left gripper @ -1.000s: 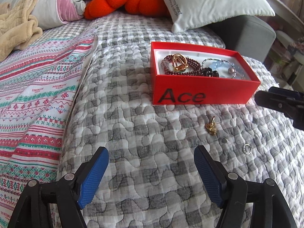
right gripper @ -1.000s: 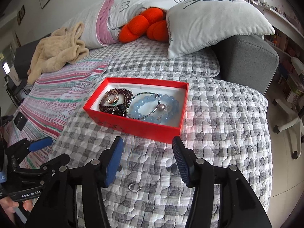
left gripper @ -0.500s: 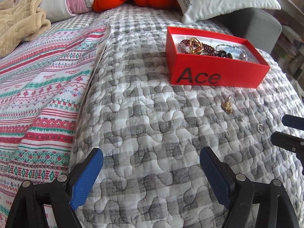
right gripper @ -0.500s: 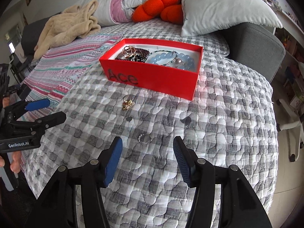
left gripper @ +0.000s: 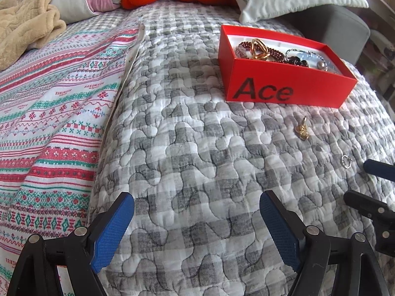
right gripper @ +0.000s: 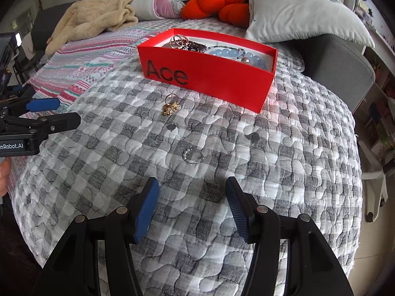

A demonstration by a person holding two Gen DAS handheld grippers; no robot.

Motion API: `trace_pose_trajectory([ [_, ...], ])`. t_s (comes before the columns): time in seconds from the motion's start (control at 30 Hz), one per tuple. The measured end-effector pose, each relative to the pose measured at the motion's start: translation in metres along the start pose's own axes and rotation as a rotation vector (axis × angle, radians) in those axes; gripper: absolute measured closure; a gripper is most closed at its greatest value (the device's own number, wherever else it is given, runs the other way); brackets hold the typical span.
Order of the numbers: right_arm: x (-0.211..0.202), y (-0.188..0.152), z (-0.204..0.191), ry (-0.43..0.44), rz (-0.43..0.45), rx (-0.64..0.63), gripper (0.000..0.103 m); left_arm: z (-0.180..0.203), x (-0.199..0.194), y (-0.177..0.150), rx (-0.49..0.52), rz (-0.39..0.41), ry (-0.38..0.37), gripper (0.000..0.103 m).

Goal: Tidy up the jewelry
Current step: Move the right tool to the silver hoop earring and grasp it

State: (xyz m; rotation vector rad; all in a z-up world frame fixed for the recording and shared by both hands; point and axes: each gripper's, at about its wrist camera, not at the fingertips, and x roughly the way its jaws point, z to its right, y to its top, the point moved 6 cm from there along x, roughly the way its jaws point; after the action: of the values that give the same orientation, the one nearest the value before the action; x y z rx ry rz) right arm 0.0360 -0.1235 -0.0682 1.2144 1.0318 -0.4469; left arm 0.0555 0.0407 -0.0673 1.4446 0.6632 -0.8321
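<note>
A red box [left gripper: 284, 91] [right gripper: 222, 79] marked "Ace" sits on the grey checked quilt and holds bead bracelets and a gold ring. In front of it lie a gold ring [left gripper: 302, 129] [right gripper: 170, 106] and a small silver ring [left gripper: 346, 160] [right gripper: 193, 156]. My right gripper [right gripper: 192, 197] hovers just short of the silver ring, its jaws opening with nothing between them. My left gripper [left gripper: 196, 212] stands wide open over bare quilt, left of both rings, and is empty. Each gripper shows at the edge of the other's view.
A striped patterned blanket [left gripper: 49, 113] covers the bed's left side. Pillows [right gripper: 301, 9], an orange plush cushion [right gripper: 219, 2] and a beige throw [right gripper: 93, 17] lie at the back. A grey padded block [right gripper: 340, 66] stands behind the box. The quilt drops off at the right edge.
My right gripper has come down toward the quilt, and the silver ring now lies just ahead of its tips. The left gripper's view has tilted slightly; its jaws stand a little wider.
</note>
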Motion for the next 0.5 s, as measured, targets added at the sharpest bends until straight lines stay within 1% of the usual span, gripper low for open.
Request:
trace_pose_trajectory([
  [0.13,0.006,0.005,0.000,-0.008,0.037,0.018,0.041,0.004,0.002,0.001,0.001,-0.006,-0.002,0.016],
  [0.23,0.010,0.011,-0.002,-0.031,0.045,0.029,0.042,0.006,0.002,0.002,-0.001,-0.004,-0.009,0.016],
  [0.33,0.013,0.015,-0.003,-0.041,0.050,0.045,0.051,0.007,0.002,0.002,-0.001,-0.004,-0.015,0.016],
  [0.4,0.013,0.018,-0.006,-0.032,0.054,0.038,0.064,0.008,0.002,0.002,0.002,-0.005,-0.016,0.016],
  [0.5,0.014,0.018,-0.010,-0.035,0.055,0.031,0.068,0.007,0.001,0.003,0.000,-0.002,-0.019,0.016],
])
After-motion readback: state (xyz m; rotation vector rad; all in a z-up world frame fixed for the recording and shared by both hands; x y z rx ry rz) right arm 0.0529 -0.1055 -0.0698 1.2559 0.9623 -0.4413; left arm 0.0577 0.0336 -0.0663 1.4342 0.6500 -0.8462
